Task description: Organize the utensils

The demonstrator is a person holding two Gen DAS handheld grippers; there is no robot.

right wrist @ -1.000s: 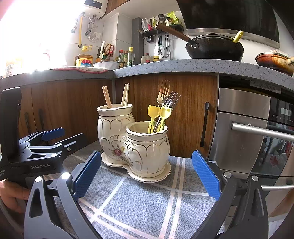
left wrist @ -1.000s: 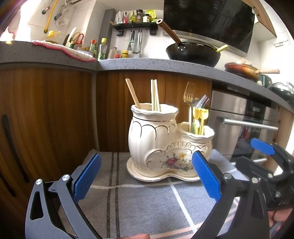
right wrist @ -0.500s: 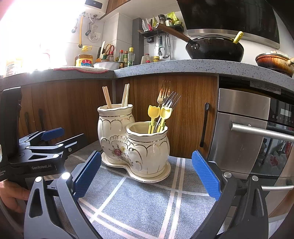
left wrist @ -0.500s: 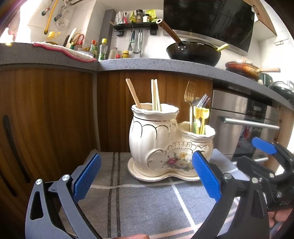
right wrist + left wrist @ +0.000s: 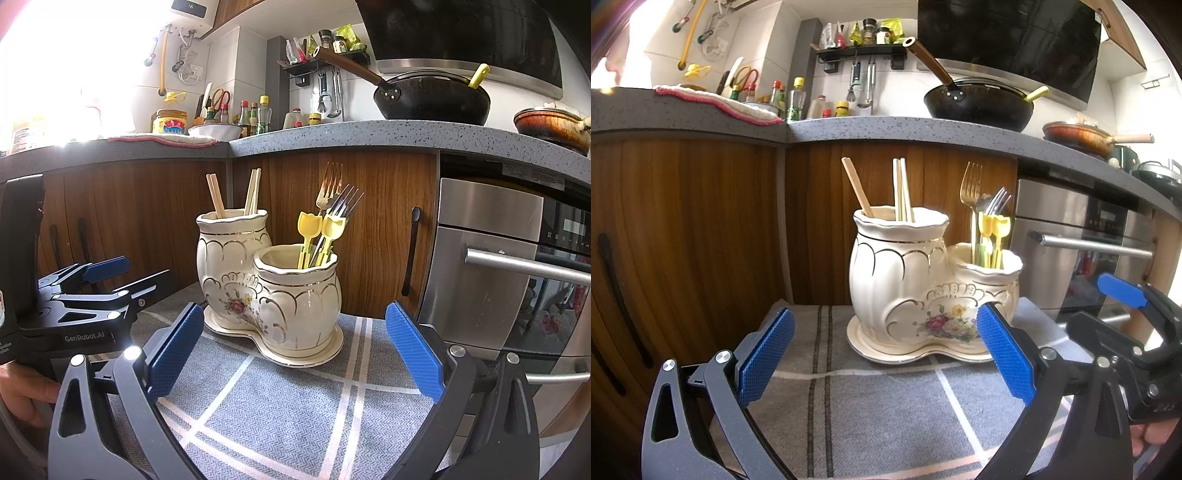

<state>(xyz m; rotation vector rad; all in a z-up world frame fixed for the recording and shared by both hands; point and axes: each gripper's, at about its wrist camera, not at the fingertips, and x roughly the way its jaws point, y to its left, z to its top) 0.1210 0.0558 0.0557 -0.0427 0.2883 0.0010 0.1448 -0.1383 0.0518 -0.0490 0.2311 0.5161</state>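
A cream ceramic double holder (image 5: pixel 923 288) with gold trim stands on a grey checked cloth (image 5: pixel 871 402); it also shows in the right wrist view (image 5: pixel 266 288). Its taller pot holds wooden chopsticks (image 5: pixel 901 190) (image 5: pixel 251 192). Its lower pot holds metal forks (image 5: pixel 971 184) (image 5: pixel 332 192) and yellow plastic forks (image 5: pixel 993 236) (image 5: pixel 317 236). My left gripper (image 5: pixel 886 354) is open and empty, just in front of the holder. My right gripper (image 5: pixel 295 350) is open and empty, also in front of it. Each gripper shows at the edge of the other's view.
Wooden cabinet doors (image 5: pixel 701 229) stand right behind the holder. A steel oven (image 5: pixel 491 266) with a bar handle is at the right. The counter (image 5: pixel 886 129) above carries a black wok (image 5: pixel 979 103), bottles and a pan.
The left wrist view has drifted very slightly; the holder sits a touch further right in it. Both grippers stay open and empty.
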